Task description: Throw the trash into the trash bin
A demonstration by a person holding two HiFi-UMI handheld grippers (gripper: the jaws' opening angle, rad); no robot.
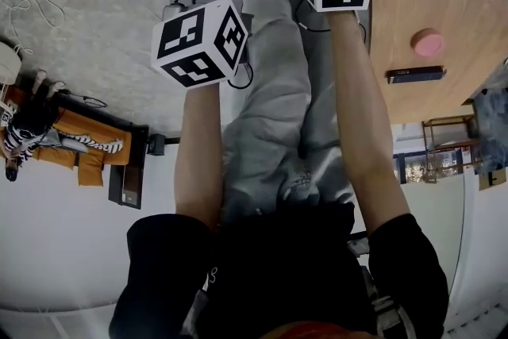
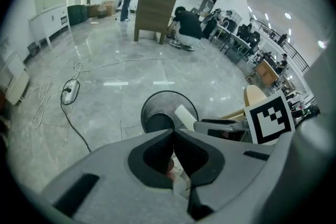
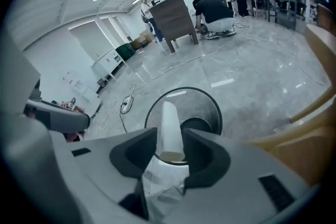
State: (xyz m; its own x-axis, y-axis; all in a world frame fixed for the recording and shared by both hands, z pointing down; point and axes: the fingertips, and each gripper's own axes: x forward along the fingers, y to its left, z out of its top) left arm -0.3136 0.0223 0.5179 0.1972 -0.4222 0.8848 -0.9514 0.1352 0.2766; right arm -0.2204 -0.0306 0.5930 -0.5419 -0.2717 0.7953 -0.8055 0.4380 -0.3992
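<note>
**A:** A big hall with a glossy grey floor (image 3: 252, 81), a power strip (image 2: 70, 91) lying on it, and a person (image 2: 188, 26) crouched by a cabinet (image 2: 154, 10) far off. Why are both arms stretched out and tipped downward?

**B:** To aim, I'd say. The bin (image 3: 206, 105) stands on the floor ahead of and below both sets of jaws, so whatever they let go of should fall towards its mouth.

**A:** What does the right hand-held gripper (image 3: 170, 136) carry?

**B:** It's clenched on a white cup (image 3: 169, 118). The cup lies lengthwise between the pads, with its far end poking out beyond the tips. A crumpled wrap (image 3: 163, 186) is bunched behind it, nearer the camera.

**A:** And where is the bin from there?

**B:** Straight beyond the tips. The cup's far end shows against the bin's open mouth, so it looks lined up, though I can't tell how high above the rim it hangs.

**A:** And the left hand-held gripper (image 2: 173, 132)?

**B:** Its tips are pressed together, with a small pale scrap (image 2: 177, 182) pinched further back between the pads. The bin sits just past those tips too, a little to their left.

**A:** Anything beside them?

**B:** A wooden surface (image 1: 429, 4) to the right of the right hand-held gripper, apart from both.
</note>
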